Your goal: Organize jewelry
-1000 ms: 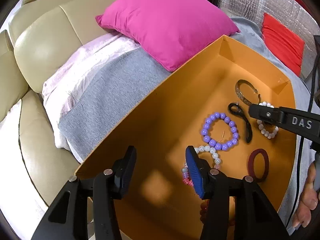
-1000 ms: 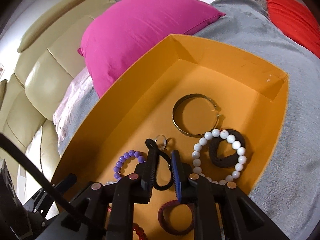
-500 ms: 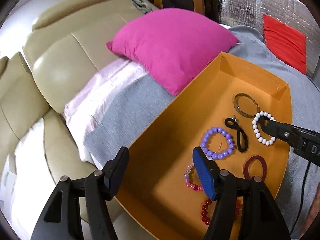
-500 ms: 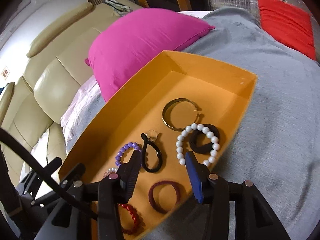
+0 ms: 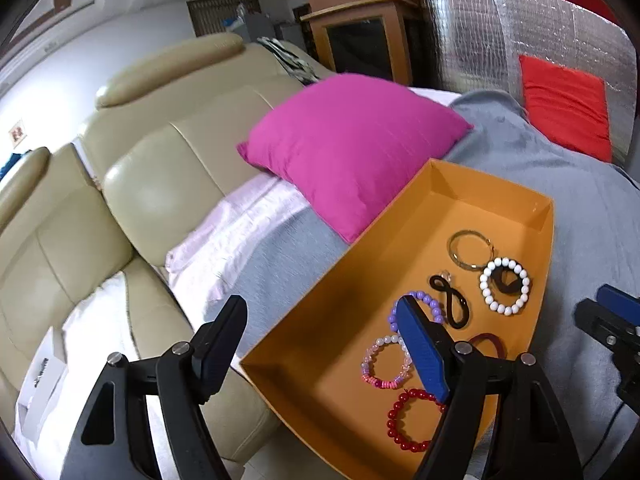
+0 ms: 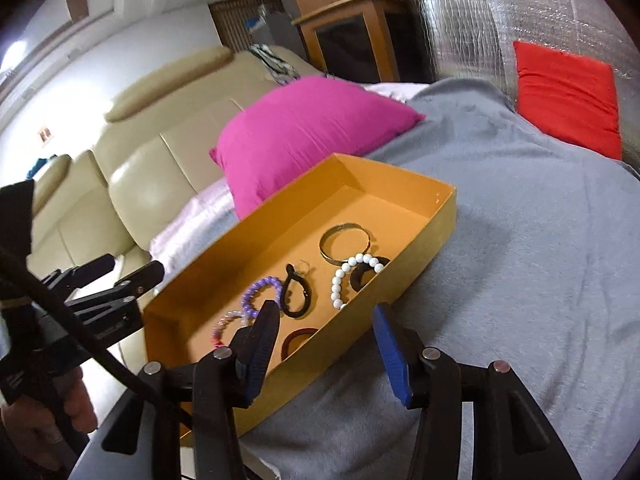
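An orange box (image 5: 320,320) lies on a grey blanket and holds several pieces: a gold bangle (image 5: 450,248), a white bead bracelet (image 5: 483,280), a black hair tie (image 5: 448,300), a purple bead bracelet (image 5: 430,302), a pink bead bracelet (image 5: 372,376), a red bead bracelet (image 5: 390,424) and a maroon hair tie (image 5: 492,338). My left gripper (image 5: 320,344) hovers over the box's near left corner, its jaws opening with nothing between them. My right gripper (image 6: 326,350) hangs above the box's (image 6: 400,264) near right wall, jaws also opening and empty.
A magenta pillow (image 5: 344,148) leans against the box's far left side. A cream leather sofa (image 5: 140,184) runs along the left, and a red cushion (image 5: 560,112) sits far right. The grey blanket (image 6: 520,240) spreads to the right of the box. A hand (image 6: 60,420) holds the left gripper.
Both grippers drew back and upward out of the box, so more of the room shows. The right jaws went from nearly shut by the black hair tie to apart; the left jaws widened.
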{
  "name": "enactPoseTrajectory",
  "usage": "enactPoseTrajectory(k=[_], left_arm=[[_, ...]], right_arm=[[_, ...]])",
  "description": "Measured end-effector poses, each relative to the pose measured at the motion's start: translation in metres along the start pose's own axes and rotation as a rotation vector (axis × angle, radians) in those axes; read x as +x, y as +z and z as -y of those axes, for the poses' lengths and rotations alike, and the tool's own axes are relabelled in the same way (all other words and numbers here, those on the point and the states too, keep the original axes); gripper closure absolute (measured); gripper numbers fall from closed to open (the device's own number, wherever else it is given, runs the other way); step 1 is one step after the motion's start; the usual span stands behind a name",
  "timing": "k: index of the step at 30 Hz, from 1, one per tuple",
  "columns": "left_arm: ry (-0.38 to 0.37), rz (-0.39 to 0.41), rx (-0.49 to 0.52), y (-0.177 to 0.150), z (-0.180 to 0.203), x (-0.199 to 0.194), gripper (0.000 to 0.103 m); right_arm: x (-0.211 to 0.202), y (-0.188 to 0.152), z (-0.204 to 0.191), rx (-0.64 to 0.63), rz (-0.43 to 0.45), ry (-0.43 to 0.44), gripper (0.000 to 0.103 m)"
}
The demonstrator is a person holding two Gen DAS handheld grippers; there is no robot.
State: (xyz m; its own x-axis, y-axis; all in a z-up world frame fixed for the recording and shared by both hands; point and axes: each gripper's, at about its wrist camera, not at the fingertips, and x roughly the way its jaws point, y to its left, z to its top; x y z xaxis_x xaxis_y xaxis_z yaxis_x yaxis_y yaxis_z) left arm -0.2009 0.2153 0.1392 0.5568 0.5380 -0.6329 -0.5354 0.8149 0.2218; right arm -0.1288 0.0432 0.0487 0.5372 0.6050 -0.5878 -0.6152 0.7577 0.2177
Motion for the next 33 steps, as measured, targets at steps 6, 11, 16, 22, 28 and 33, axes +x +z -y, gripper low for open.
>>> enactPoseTrajectory(k=[6, 11, 16, 22, 28, 33], left_arm=[[0.029, 0.056, 0.004, 0.001, 0.008, -0.033, 0.025], [0.009, 0.076, 0.000, -0.003, 0.013, -0.060, 0.025], [0.007, 0.104, -0.004, -0.004, 0.015, -0.080, 0.025], [-0.005, 0.129, -0.002, -0.006, 0.014, -0.099, 0.025], [-0.032, 0.141, -0.005, -0.008, 0.008, -0.115, 0.025], [-0.029, 0.166, 0.000, -0.010, 0.003, -0.125, 0.025]], right_arm=[[-0.043, -0.004, -0.004, -0.034, 0.094, 0.026, 0.047], [-0.071, -0.009, -0.012, -0.080, 0.154, 0.043, 0.044], [-0.100, -0.019, -0.017, -0.122, 0.206, 0.033, 0.040], [-0.116, -0.025, -0.016, -0.121, 0.235, 0.026, 0.039], [-0.116, -0.028, -0.017, -0.101, 0.228, 0.030, 0.039], [-0.114, -0.029, -0.018, -0.092, 0.221, 0.028, 0.039]])
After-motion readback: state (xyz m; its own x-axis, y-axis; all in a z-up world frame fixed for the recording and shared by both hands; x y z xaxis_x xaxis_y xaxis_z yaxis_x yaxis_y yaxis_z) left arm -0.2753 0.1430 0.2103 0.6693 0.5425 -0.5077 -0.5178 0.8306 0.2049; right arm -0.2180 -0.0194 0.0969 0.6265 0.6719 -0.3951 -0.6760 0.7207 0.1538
